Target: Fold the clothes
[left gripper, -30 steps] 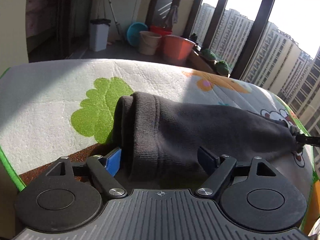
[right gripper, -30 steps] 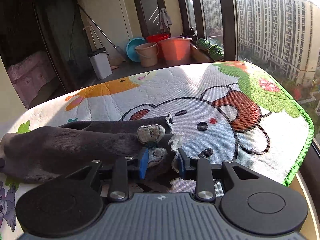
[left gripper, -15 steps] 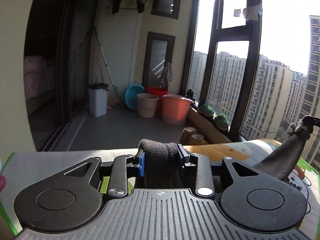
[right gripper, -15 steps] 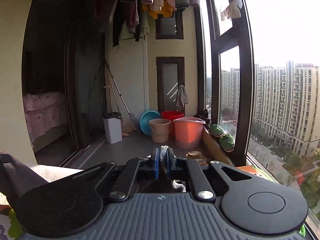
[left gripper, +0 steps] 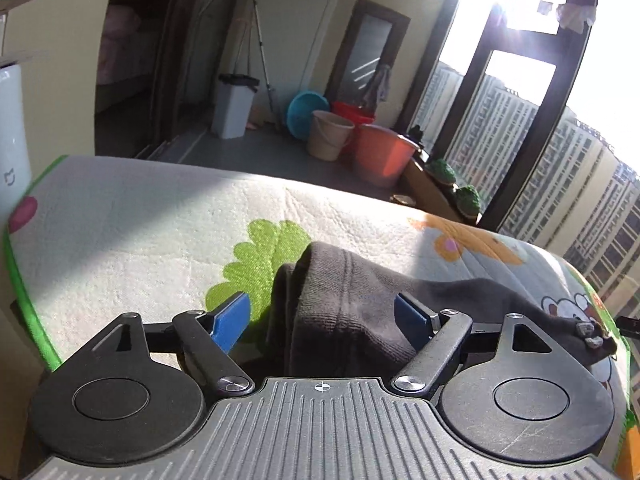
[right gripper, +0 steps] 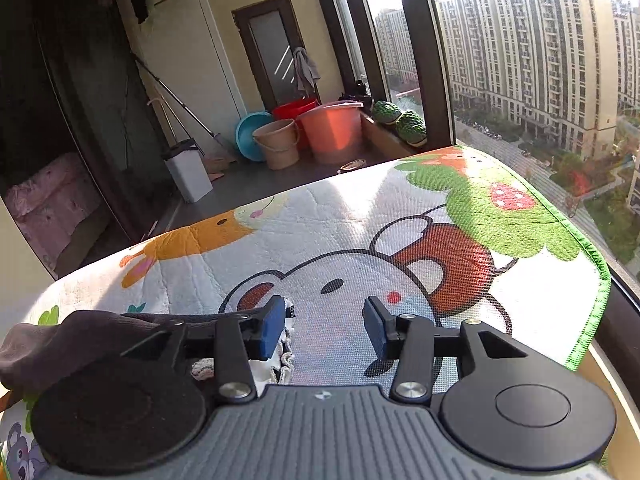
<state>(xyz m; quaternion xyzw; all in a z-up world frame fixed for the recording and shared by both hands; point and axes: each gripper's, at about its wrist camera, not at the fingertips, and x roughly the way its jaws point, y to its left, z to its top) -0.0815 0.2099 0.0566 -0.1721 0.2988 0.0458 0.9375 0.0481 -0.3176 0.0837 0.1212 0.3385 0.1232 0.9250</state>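
Lying across the cartoon-printed mat, the dark grey sock is stretched lengthwise, with its ribbed cuff resting on the mat's green tree print and its toe end reaching toward the mat's bear print. The left gripper sits at the cuff end of the sock: its jaws are opening, the blue pads stand wide apart, and the cuff lies between them; the left pad is clear of the fabric, while contact at the right pad cannot be determined. The right gripper sits at the toe end of the sock: its jaws are also opening, and only bare mat shows between the blue pads. The sock's toe, with its pale patterned patches, lies beside and partly behind the right gripper's left finger; whether that finger touches the fabric cannot be determined. Beyond the far edge of the mat, relative to the sock, stand an orange bucket, a beige bucket, a red tub, a blue basin and a white bin on a grey floor. A large window to the right of the mat shows apartment blocks outside.
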